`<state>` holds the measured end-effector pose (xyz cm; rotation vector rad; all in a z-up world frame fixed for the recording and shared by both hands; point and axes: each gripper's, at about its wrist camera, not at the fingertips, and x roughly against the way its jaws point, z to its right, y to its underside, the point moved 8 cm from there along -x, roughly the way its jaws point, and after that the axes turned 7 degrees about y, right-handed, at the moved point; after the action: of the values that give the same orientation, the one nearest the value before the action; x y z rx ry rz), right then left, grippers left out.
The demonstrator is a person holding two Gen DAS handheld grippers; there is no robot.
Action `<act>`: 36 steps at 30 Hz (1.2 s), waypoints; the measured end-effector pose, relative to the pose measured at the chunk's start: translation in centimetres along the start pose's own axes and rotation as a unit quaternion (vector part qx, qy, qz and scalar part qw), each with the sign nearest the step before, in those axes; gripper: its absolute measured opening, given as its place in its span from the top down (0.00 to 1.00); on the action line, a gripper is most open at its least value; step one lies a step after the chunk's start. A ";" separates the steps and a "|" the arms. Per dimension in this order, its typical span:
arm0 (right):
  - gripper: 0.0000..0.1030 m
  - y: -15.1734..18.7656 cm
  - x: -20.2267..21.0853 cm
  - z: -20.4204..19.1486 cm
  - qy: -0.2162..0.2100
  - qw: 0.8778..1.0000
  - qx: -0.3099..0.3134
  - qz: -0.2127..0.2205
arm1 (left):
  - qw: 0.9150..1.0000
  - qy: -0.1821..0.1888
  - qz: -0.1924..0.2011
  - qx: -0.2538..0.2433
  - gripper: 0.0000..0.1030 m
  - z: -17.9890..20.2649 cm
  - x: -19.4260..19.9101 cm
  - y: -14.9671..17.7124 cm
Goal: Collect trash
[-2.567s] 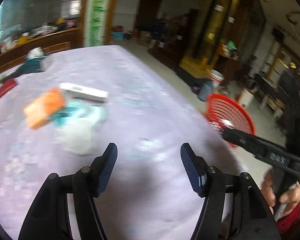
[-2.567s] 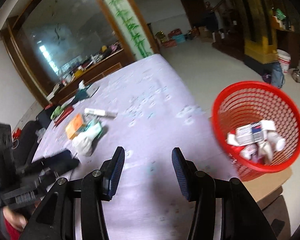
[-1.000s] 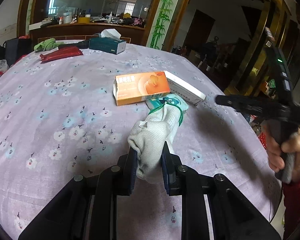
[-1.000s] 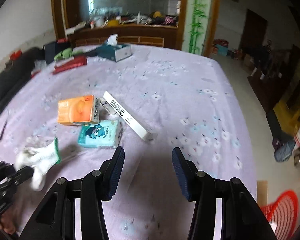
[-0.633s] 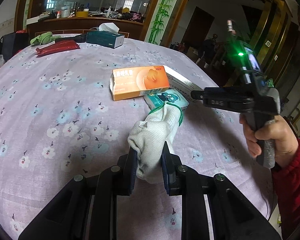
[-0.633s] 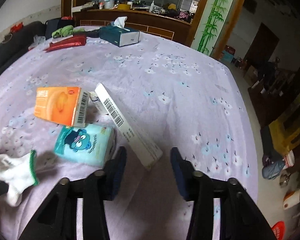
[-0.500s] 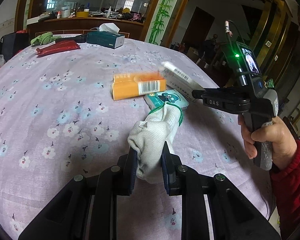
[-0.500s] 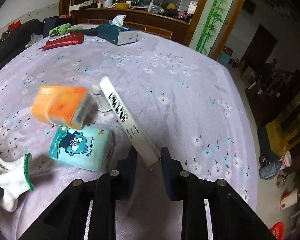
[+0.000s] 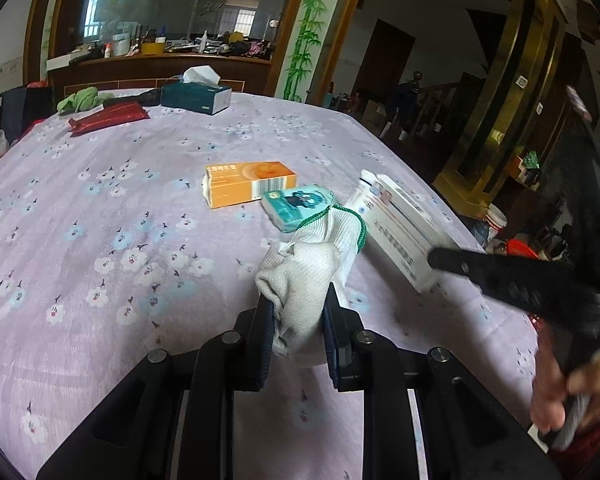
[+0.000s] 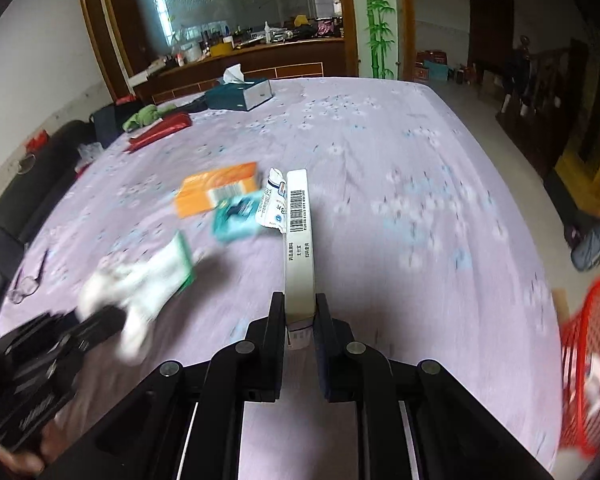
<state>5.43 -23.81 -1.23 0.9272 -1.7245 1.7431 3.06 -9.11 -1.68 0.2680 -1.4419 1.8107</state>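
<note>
With the left gripper point(image 9: 296, 320) clamping a glove point(image 9: 308, 264) and the right gripper point(image 10: 299, 316) a long box point(image 10: 298, 240), both loads next needed carrying to the red basket point(image 10: 588, 368).

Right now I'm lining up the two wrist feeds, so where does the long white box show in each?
Left wrist: the long white box is right of centre, its near end pinched by the right gripper.
Right wrist: the box runs up the middle from the gripper.
Shared landmark: the orange box on the tablecloth, left of it in both.
</note>
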 end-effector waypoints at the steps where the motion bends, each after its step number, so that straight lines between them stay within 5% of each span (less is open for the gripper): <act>1: 0.87 0.7 0.8 0.1 0.001 1.000 -0.007 0.007 | 1.000 0.000 0.001 -0.003 0.80 0.4 0.3 0.2; 15: 0.87 6.6 6.5 2.8 0.002 0.995 -0.090 0.049 | 1.000 0.002 0.012 -0.025 0.80 4.8 2.3 2.1; 36: 0.87 6.9 6.0 3.2 0.002 0.993 -0.107 0.048 | 1.000 -0.002 0.006 -0.017 0.80 4.4 1.9 2.4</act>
<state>-3.27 -28.03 -1.25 0.7578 -1.9381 1.5783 -1.16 -12.34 -0.82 0.2467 -1.4787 1.7939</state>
